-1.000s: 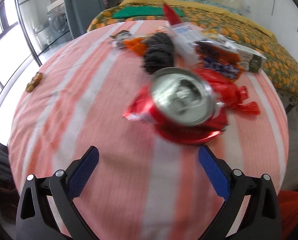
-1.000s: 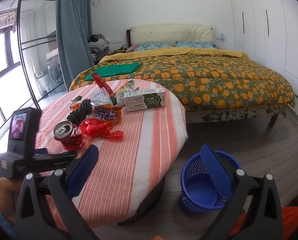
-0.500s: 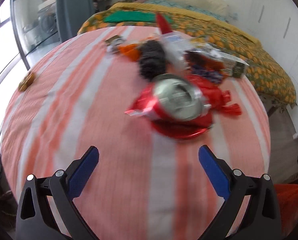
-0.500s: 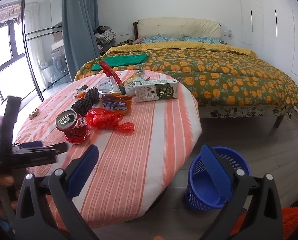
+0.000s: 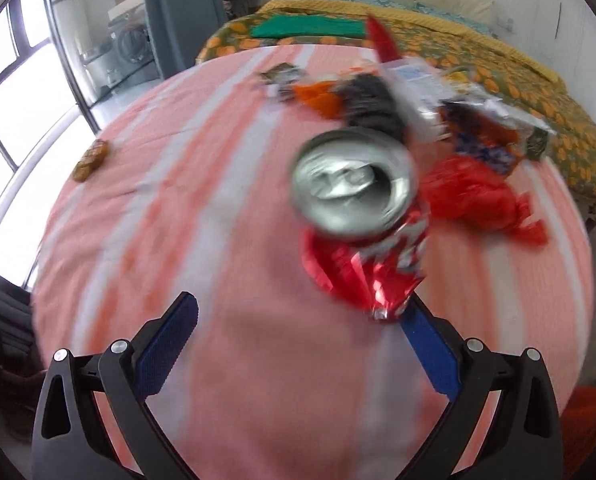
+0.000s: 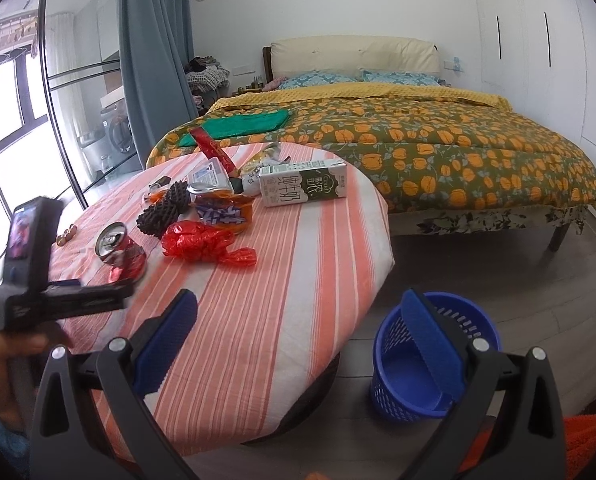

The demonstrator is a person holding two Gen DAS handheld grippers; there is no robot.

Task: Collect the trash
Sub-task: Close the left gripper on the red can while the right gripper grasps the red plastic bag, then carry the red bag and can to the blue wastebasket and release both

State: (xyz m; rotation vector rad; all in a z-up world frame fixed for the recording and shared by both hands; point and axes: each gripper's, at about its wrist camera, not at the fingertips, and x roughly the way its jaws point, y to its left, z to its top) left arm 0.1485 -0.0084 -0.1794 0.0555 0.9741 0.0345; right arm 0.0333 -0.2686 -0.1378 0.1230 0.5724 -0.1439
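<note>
Your left gripper (image 5: 298,320) has closed in on the crushed can (image 5: 358,216); its 2 fingers gape wide, holding nothing. Your right gripper (image 6: 298,320), equally spread and empty, waits near the blue basket (image 6: 438,364).

Bare tablecloth (image 5: 226,216) left of can (image 5: 354,184); wrapper clutter (image 5: 478,196) crowding its right.

Milk carton (image 6: 303,185) side: "纯牛奶" (large characters); other print illegible.

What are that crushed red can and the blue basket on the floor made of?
The crushed red drinks can looks like thin aluminium: shiny silver top, creased glossy sides. The blue lattice waste basket looks like moulded plastic, with uniform colour and a perforated wall.
</note>
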